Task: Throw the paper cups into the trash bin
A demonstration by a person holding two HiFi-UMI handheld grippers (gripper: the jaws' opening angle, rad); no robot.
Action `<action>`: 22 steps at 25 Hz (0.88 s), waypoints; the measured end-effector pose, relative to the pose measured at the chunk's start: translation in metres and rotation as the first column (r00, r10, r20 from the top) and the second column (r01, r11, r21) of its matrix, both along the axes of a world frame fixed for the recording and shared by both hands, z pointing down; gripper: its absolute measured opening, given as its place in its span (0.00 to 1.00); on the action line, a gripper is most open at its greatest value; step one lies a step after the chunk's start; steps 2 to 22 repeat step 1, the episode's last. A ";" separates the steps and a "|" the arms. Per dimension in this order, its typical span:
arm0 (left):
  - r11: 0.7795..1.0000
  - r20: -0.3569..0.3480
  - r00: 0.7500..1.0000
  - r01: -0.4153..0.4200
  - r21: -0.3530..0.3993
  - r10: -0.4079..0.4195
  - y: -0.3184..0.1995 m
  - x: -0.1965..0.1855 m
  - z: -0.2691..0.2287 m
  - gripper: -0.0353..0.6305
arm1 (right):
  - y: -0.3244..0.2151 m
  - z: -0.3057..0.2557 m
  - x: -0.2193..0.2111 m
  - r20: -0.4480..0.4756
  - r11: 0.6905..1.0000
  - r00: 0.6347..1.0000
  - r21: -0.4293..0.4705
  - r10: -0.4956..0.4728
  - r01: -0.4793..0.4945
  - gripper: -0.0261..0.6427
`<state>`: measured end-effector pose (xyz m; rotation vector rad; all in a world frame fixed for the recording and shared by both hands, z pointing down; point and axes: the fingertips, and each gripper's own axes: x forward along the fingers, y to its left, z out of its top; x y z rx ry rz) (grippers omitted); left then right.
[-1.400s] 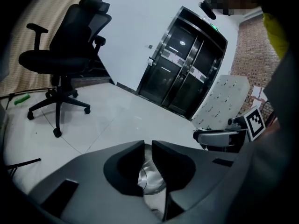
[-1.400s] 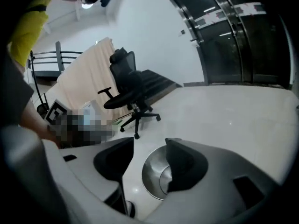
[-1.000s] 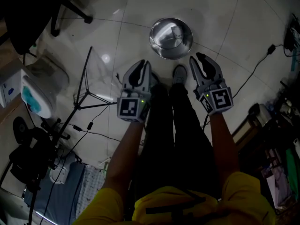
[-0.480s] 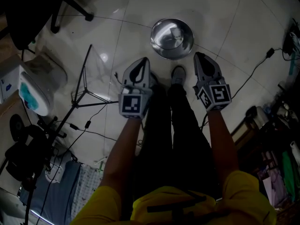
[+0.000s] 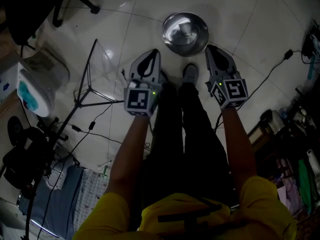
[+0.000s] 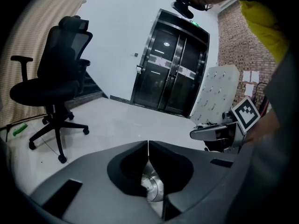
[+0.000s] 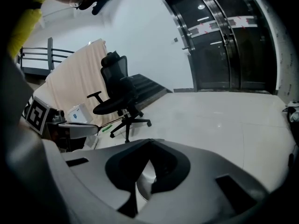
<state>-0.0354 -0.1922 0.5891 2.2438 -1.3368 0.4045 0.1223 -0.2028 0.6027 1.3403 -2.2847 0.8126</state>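
A round steel trash bin (image 5: 185,34) stands on the pale tiled floor just ahead of the person's feet. A pale shape inside it looks like a paper cup (image 5: 186,30). My left gripper (image 5: 154,52) hovers near the bin's lower-left rim, jaws shut with nothing between them. My right gripper (image 5: 210,48) hangs by the bin's lower-right rim, also shut and empty. In the left gripper view the closed jaw tips (image 6: 148,146) meet over the bin's shiny metal (image 6: 154,190). The right gripper view shows the same: tips (image 7: 150,143) together above the bin (image 7: 142,183).
A black office chair (image 6: 56,78) stands on the floor to the left, before dark glass doors (image 6: 173,69). A thin tripod stand (image 5: 90,84) and a white and teal container (image 5: 35,89) are at the left. A cable (image 5: 270,74) runs at the right, near clutter.
Both grippers' jaws, slightly apart a second ago, have come together. Both grippers have edged a little forward, nearer the bin's rim.
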 end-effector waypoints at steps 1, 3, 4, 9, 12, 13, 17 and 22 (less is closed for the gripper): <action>1.000 -0.001 1.000 -0.001 0.005 0.001 -0.001 0.000 0.000 0.06 | -0.002 -0.001 0.000 -0.002 1.000 1.000 0.002 -0.003 0.003 0.05; 1.000 -0.001 1.000 -0.001 0.005 0.001 -0.001 0.000 0.000 0.06 | -0.002 -0.001 0.000 -0.002 1.000 1.000 0.002 -0.003 0.003 0.05; 1.000 -0.001 1.000 -0.001 0.005 0.001 -0.001 0.000 0.000 0.06 | -0.002 -0.001 0.000 -0.002 1.000 1.000 0.002 -0.003 0.003 0.05; 1.000 -0.001 1.000 -0.001 0.005 0.001 -0.001 0.000 0.000 0.06 | -0.002 -0.001 0.000 -0.002 1.000 1.000 0.002 -0.003 0.003 0.05; 1.000 -0.001 1.000 -0.001 0.005 0.001 -0.001 0.000 0.000 0.06 | -0.002 -0.001 0.000 -0.002 1.000 1.000 0.002 -0.003 0.003 0.05; 1.000 -0.001 1.000 -0.001 0.005 0.001 -0.001 0.000 0.000 0.06 | -0.002 -0.001 0.000 -0.002 1.000 1.000 0.002 -0.003 0.003 0.05; 1.000 -0.001 1.000 -0.001 0.005 0.001 -0.001 0.000 0.000 0.06 | -0.002 -0.001 0.000 -0.002 1.000 1.000 0.002 -0.003 0.003 0.05; 1.000 -0.001 1.000 -0.001 0.005 0.001 -0.001 0.000 0.000 0.06 | -0.002 -0.001 0.000 -0.002 1.000 1.000 0.002 -0.003 0.003 0.05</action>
